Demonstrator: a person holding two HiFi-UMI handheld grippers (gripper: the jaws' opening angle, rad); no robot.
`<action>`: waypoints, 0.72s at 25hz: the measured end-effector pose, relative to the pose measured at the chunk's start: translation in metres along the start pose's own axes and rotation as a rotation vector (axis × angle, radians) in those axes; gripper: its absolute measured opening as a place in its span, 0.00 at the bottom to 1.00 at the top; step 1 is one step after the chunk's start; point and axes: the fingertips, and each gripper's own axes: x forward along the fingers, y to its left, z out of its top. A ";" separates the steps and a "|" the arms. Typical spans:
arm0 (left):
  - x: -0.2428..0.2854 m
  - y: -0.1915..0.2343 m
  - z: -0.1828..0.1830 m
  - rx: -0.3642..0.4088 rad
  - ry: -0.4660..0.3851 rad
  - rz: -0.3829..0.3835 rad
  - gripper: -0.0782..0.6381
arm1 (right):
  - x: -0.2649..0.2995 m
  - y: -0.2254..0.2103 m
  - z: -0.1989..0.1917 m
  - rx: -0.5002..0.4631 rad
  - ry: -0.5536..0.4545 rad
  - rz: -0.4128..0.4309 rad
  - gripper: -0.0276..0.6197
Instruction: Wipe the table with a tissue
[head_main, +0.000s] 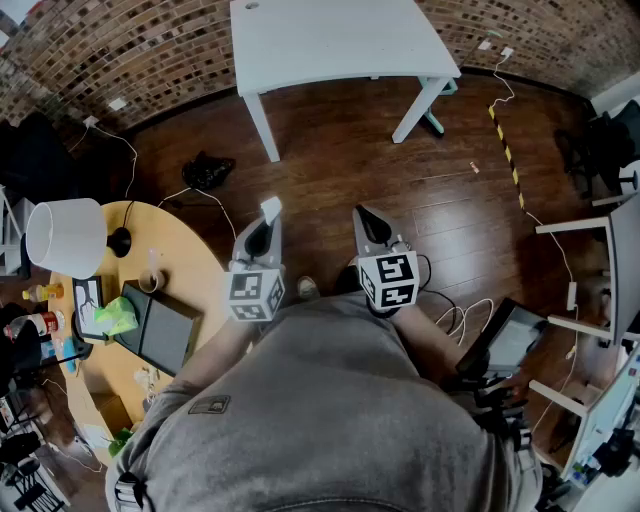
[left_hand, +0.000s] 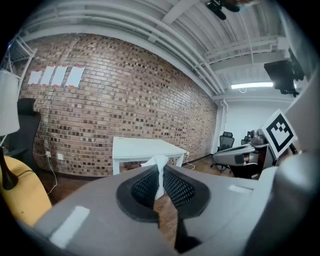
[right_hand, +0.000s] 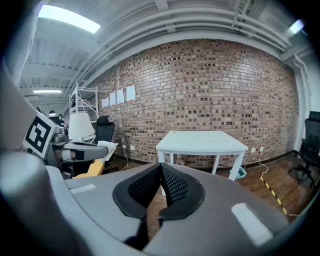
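readable text: none | left marker cube (head_main: 255, 293), right marker cube (head_main: 388, 280): black-and-white square patterns only, no letters or digits | paper sheets (left_hand: 55, 76) on brick wall (left_hand: 125, 100), up and left of white table (left_hand: 145, 148): too small to read

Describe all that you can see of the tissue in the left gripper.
The tissue is white, thin and soft-looking, crumpled into a narrow strip. The left gripper is shut on it: the jaws pinch its lower part, and its upper end sticks out past their tips. It is held above the wooden floor and touches nothing else.
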 end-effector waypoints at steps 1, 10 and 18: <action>0.003 0.001 0.001 0.000 0.000 0.002 0.14 | 0.003 -0.002 0.001 -0.005 0.000 -0.001 0.06; 0.049 0.011 0.013 0.007 0.000 0.027 0.14 | 0.041 -0.035 0.014 -0.009 -0.013 0.009 0.06; 0.125 0.004 0.046 0.026 -0.002 0.042 0.14 | 0.086 -0.098 0.046 -0.003 -0.030 0.028 0.06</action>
